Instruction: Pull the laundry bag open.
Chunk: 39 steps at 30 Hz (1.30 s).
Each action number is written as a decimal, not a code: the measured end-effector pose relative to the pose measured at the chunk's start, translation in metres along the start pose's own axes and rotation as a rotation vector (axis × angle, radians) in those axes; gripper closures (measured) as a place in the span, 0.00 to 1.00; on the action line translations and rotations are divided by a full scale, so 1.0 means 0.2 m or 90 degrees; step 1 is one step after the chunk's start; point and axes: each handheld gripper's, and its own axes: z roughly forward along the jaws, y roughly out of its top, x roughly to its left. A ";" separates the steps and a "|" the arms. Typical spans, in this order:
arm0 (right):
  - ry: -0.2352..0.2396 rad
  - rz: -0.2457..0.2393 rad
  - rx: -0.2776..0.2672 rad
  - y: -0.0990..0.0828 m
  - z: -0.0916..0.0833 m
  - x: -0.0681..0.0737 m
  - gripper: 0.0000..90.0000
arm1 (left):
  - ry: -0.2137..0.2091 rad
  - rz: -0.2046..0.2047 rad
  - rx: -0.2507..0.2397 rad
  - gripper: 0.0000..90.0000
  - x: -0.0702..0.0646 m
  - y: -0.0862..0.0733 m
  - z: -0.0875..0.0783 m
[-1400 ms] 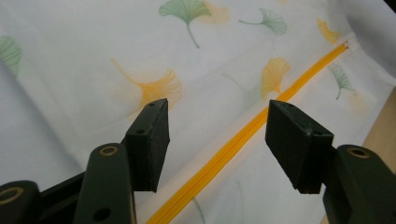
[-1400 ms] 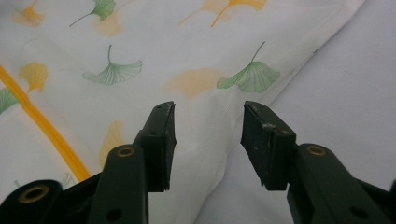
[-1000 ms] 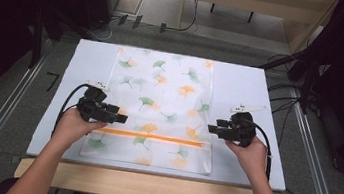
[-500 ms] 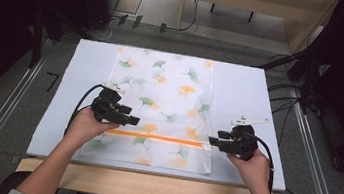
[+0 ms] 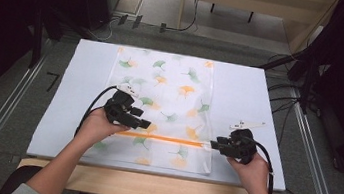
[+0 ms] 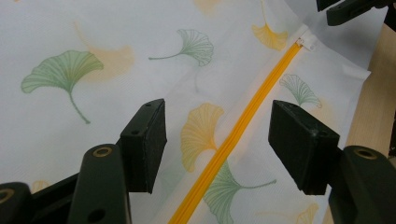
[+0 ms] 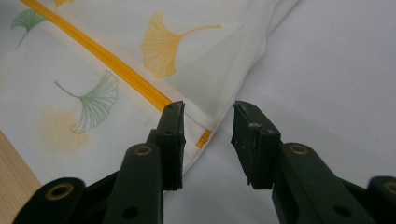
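A white mesh bag (image 5: 170,92) printed with green and orange ginkgo leaves lies flat on the white table cover (image 5: 247,86). An orange zipper (image 5: 174,140) crosses it near the front. My left gripper (image 5: 146,123) hovers open over the zipper's left part; the zipper (image 6: 243,126) runs between its wide-set jaws (image 6: 217,144). My right gripper (image 5: 213,145) is at the bag's right edge. Its jaws (image 7: 208,130) have just been closing and still show a gap. The zipper's end (image 7: 204,138) and the fabric hem lie between them, against the left pad.
The white zipper pull (image 6: 306,43) sits at the zipper's right end, near the right gripper (image 6: 350,9). A wooden table edge (image 5: 148,187) runs along the front. Metal rails (image 5: 0,120) flank the table, and cables (image 5: 287,87) lie at the right.
The left gripper has slid right, from the bag's left edge to above the zipper. The right gripper has shifted slightly toward the front edge, and its jaws have narrowed.
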 end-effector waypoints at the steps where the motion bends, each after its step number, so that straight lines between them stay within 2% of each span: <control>1: 0.000 0.004 0.006 0.00 0.00 0.00 0.74 | -0.002 0.005 0.002 0.42 0.00 0.00 0.01; 6: -0.013 -0.001 0.024 -0.02 0.02 -0.01 0.75 | -0.006 0.009 0.002 0.42 -0.01 0.02 0.03; 7: -0.012 -0.002 0.028 -0.03 0.03 -0.01 0.75 | -0.016 0.009 0.004 0.43 -0.02 0.03 0.04; 11: -0.008 0.006 0.041 -0.03 0.07 -0.01 0.74 | -0.024 0.012 0.001 0.43 -0.03 0.04 0.05; 19: -0.020 -0.024 0.044 -0.02 0.11 0.03 0.68 | -0.026 0.016 -0.016 0.44 -0.03 0.05 0.05; 22: -0.034 -0.039 0.045 -0.01 0.13 0.05 0.67 | -0.041 0.008 -0.023 0.46 -0.03 0.05 0.06; 25: -0.049 -0.053 0.046 -0.01 0.14 0.08 0.69 | -0.038 0.006 -0.023 0.47 -0.03 0.05 0.06; 27: -0.055 -0.064 0.044 -0.01 0.14 0.08 0.72 | -0.045 -0.012 -0.028 0.43 -0.03 0.05 0.06; 28: -0.056 -0.066 0.045 -0.01 0.14 0.09 0.77 | -0.048 -0.017 -0.025 0.43 -0.03 0.05 0.06; 31: -0.051 -0.071 0.049 0.00 0.15 0.11 0.87 | -0.059 -0.016 -0.024 0.41 -0.03 0.06 0.07; 34: -0.032 -0.068 0.054 0.00 0.15 0.11 0.93 | -0.057 -0.009 -0.019 0.39 -0.04 0.06 0.08; 36: -0.014 -0.048 0.060 0.01 0.15 0.09 0.94 | -0.054 -0.007 -0.023 0.37 -0.06 0.06 0.09; 39: 0.003 -0.034 0.065 0.02 0.15 0.07 0.94 | -0.057 -0.005 -0.019 0.37 -0.07 0.06 0.09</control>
